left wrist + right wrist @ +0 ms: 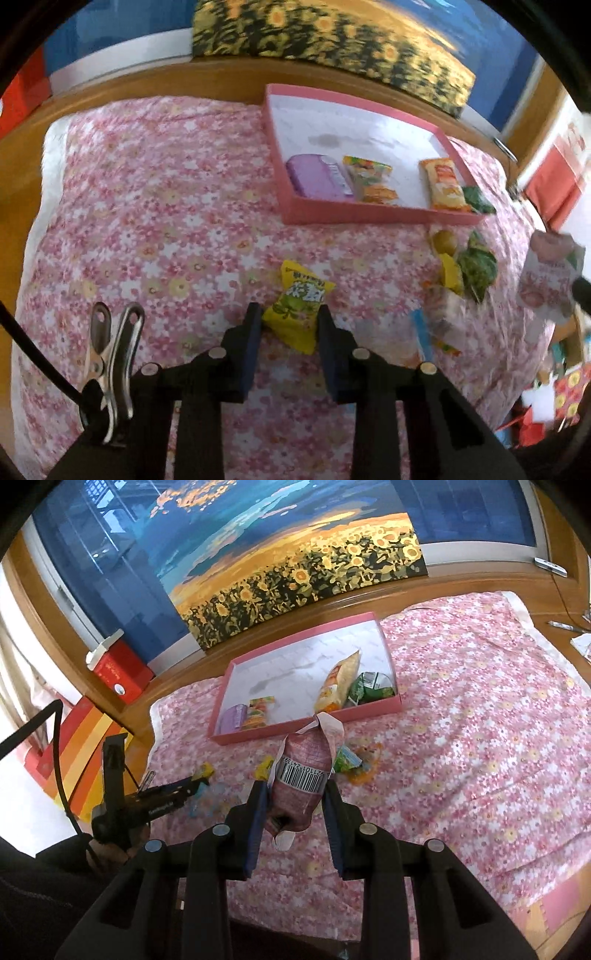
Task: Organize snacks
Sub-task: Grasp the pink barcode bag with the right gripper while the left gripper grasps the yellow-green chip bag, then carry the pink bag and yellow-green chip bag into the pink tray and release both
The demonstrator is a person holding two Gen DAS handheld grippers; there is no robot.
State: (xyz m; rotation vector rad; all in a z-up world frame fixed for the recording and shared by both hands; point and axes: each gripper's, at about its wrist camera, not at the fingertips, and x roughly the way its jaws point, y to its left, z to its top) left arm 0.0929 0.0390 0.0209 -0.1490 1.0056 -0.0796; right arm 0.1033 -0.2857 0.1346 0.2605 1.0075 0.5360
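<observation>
My left gripper (289, 314) is shut on a yellow snack packet (297, 312) just above the floral cloth. My right gripper (295, 788) is shut on a pink snack pouch (301, 775) with a barcode, held above the cloth; that pouch also shows at the right edge of the left wrist view (550, 273). The pink tray (369, 216) holds a purple packet (319, 175), a colourful packet (371, 179) and an orange packet (445, 184). In the right wrist view the tray (306, 725) also holds a green packet (369, 690).
Loose snacks lie on the cloth in front of the tray: green packets (476, 264), a yellow one (451, 275) and a blue-edged clear one (434, 328). A sunflower painting (295, 565) leans behind the tray. A red box (118, 672) stands at the left. The left gripper shows in the right wrist view (170, 797).
</observation>
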